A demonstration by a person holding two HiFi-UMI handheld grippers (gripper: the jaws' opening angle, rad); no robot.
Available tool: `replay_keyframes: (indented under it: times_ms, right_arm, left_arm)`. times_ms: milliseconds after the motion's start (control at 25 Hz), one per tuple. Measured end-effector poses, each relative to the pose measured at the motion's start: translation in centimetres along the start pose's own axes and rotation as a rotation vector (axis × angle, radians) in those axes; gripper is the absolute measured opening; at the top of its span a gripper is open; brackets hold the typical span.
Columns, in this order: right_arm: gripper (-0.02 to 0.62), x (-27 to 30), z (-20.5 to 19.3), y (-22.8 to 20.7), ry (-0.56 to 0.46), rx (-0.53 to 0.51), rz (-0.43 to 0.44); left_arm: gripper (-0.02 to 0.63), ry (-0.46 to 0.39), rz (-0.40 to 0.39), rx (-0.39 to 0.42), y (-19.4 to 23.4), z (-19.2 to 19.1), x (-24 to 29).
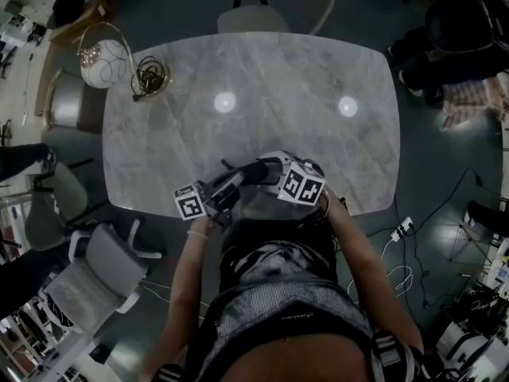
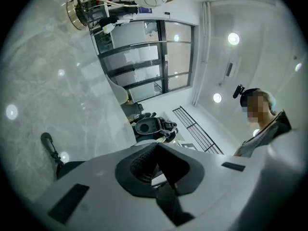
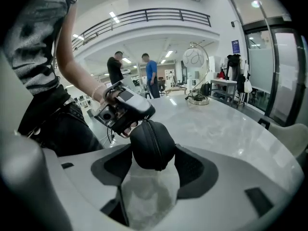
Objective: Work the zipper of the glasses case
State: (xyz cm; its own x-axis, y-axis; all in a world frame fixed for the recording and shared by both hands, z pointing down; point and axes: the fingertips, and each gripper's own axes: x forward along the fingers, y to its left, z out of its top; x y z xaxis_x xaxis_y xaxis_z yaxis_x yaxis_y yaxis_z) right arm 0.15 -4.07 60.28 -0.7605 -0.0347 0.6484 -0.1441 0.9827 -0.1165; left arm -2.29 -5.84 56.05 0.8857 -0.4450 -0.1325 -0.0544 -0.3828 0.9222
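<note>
The left claw (image 2: 157,165) is seen with its jaws brought together, and nothing can be made out between them beyond a pale sliver; in the right gripper view its tips are found right at the far end of the glasses case (image 3: 151,147), though whether they touch it cannot be told. The glasses case is black, rounded and hard-shelled, with a matt, fabric-like surface; a zipper seam (image 3: 155,143) is run lengthwise round its edge, and it looks closed along the part that is shown. The case is held clear of the grey marbled counter (image 1: 262,70), over that counter's near edge and just in front of the person (image 1: 278,293); it is set end-on between the two grippers. The right claw (image 3: 151,163) is clamped on the case's near end, with one pad pressed to each side and the jaws kept fairly wide apart by the shell; the seam is turned up toward that gripper's camera.
</note>
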Motion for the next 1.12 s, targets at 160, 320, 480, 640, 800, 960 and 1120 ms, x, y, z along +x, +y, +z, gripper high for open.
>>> replay_keyframes:
  times_ms: [160,320,480,640,800,960,1120]
  right_arm:
    - [0.316,-1.5,1.2,0.2,0.057,-0.007,-0.038]
    - [0.316,-2.4,0.3,0.5,0.173,-0.017,-0.076]
    - [0.318,-1.1,1.2,0.6,0.171,-0.01,-0.097]
    - [0.316,2.1,2.6,1.7,0.123,0.003,-0.063]
    - [0.314,3.9,3.8,2.1,0.087,0.02,-0.062]
    - [0.31,5.3,4.7,2.2,0.085,-0.003,-0.075]
    - [0.307,6.3,5.2,2.3,0.093,-0.025,-0.087]
  left_arm:
    - [0.008,-0.064,-0.077,-0.066,-0.3,0.7,-0.4]
    - [0.008,-0.049,-0.139,-0.121,-0.3,-0.1,0.1]
    - [0.008,-0.069,-0.144,-0.141,0.5,0.6,-1.1]
    - [0.008,-0.047,-0.142,-0.132,0.6,1.1,-2.5]
    - [0.008,-0.065,-0.104,-0.114,1.2,2.1,-4.3]
    - [0.008,-0.06,-0.074,-0.1,1.5,2.8,-5.9]
    - [0.008,-0.023,-0.062,-0.061,0.7,3.3,-6.8]
